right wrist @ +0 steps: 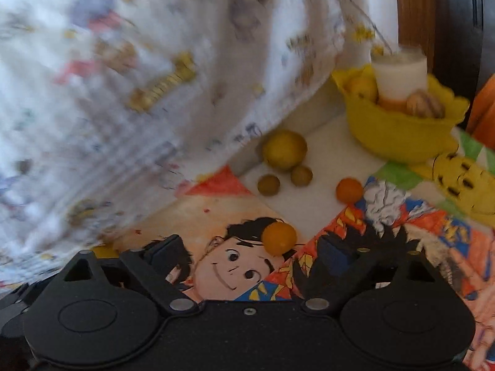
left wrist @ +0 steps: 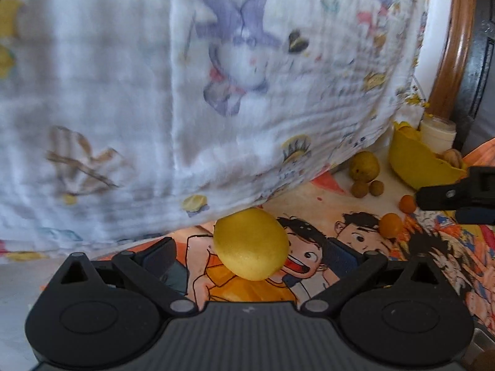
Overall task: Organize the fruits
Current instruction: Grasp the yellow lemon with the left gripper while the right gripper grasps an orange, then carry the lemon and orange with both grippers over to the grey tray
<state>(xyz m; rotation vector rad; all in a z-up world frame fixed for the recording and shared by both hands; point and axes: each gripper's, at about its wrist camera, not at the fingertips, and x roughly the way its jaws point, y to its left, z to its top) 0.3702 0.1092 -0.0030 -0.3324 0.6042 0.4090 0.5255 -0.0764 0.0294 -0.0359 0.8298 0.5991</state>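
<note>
Lying between the wide-spread fingers of the left gripper [left wrist: 251,255] was a yellow lemon [left wrist: 251,243], ungripped, while the right gripper [right wrist: 250,252], equally wide, held nothing near a small orange fruit [right wrist: 279,238].

Home: cartoon-print sheet [right wrist: 235,266], printed muslin blanket [left wrist: 123,92].
</note>
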